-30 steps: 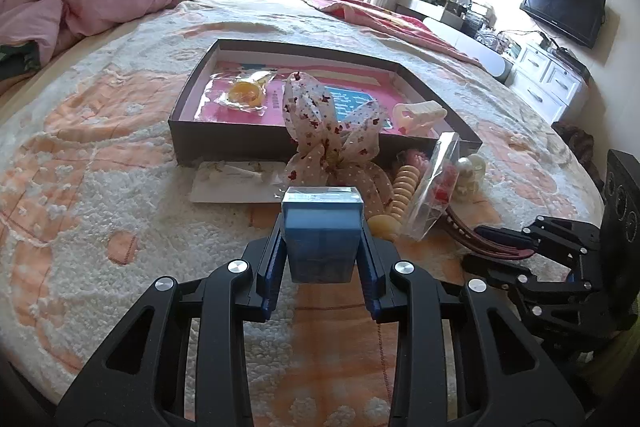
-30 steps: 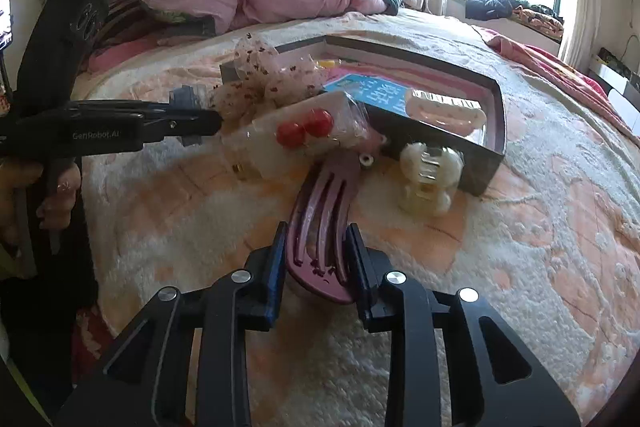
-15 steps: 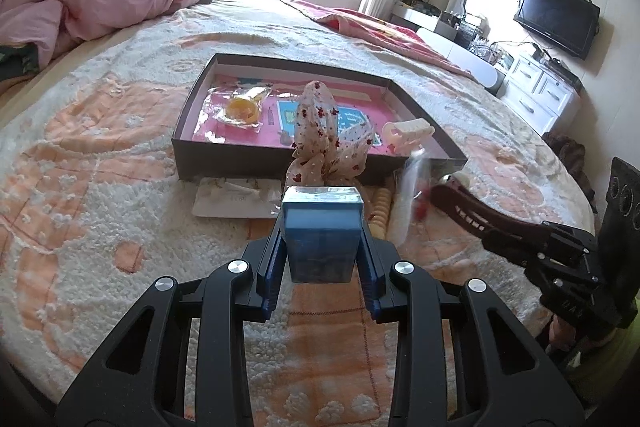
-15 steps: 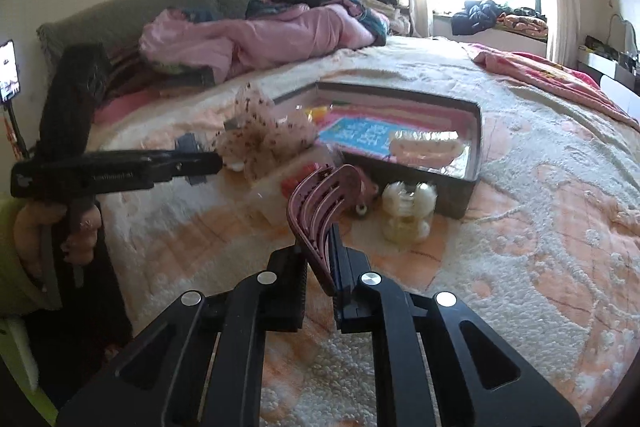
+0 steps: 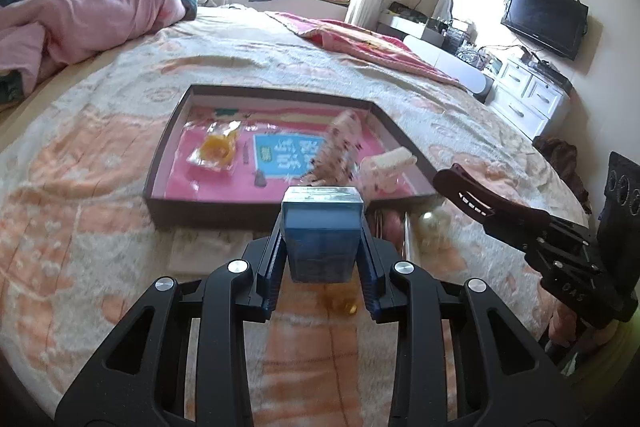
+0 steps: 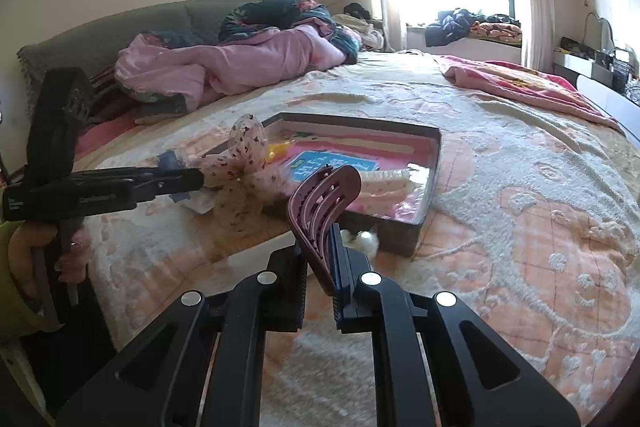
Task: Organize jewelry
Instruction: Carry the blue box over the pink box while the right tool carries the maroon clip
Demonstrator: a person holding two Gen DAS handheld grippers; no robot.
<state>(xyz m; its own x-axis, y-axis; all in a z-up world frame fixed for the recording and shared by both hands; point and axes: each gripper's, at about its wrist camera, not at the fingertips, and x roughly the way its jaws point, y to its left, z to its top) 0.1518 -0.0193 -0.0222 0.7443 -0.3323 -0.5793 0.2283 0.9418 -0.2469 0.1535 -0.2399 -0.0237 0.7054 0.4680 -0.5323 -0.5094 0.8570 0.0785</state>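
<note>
I see the bed in a sunlit bedroom bearing the jewelry box, my left claw clenched on a blue clip with its spotted bow, while only the right view shows my right claw clamping the mauve hair claw clip above the bed.

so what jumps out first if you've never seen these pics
The right hand-held gripper is shut on a mauve hair claw, held up in the air in front of the tray. The left hand-held gripper is shut on a blue clip carrying a spotted bow, at the tray's near edge. The tray, pink inside, sits on the bed.
</note>
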